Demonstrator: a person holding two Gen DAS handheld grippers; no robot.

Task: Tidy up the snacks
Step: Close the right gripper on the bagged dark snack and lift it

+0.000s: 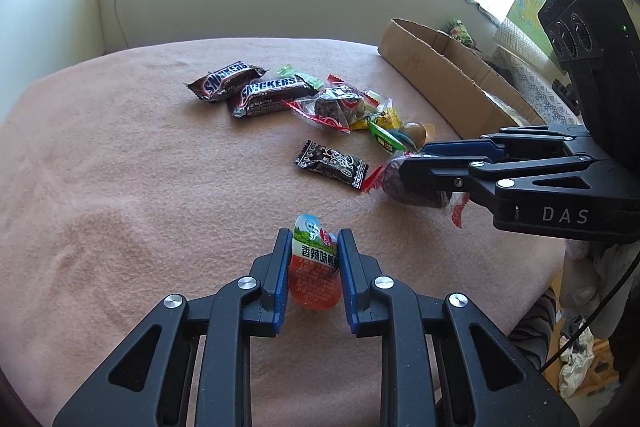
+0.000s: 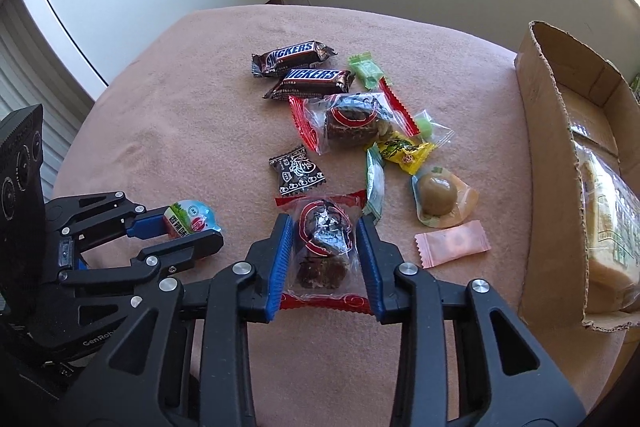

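Snacks lie scattered on the bench: a clear-wrapped cake (image 2: 324, 243) sits lengthwise between the right gripper (image 2: 325, 259) fingers, closed on it; the left gripper (image 1: 314, 259) clamps a small cup (image 1: 316, 259); the cardboard box (image 2: 552, 155) waits rightward.

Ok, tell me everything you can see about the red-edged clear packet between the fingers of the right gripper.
The packet is a clear plastic wrapper with red crimped ends and a red-and-black printed label, holding a dark brown, lumpy cake-like snack. It lies flat on the pink cloth, lengthwise between the blue-padded fingers of the right gripper, which flank its sides. Whether the pads press it is unclear. One red end lies beside the black patterned candy.
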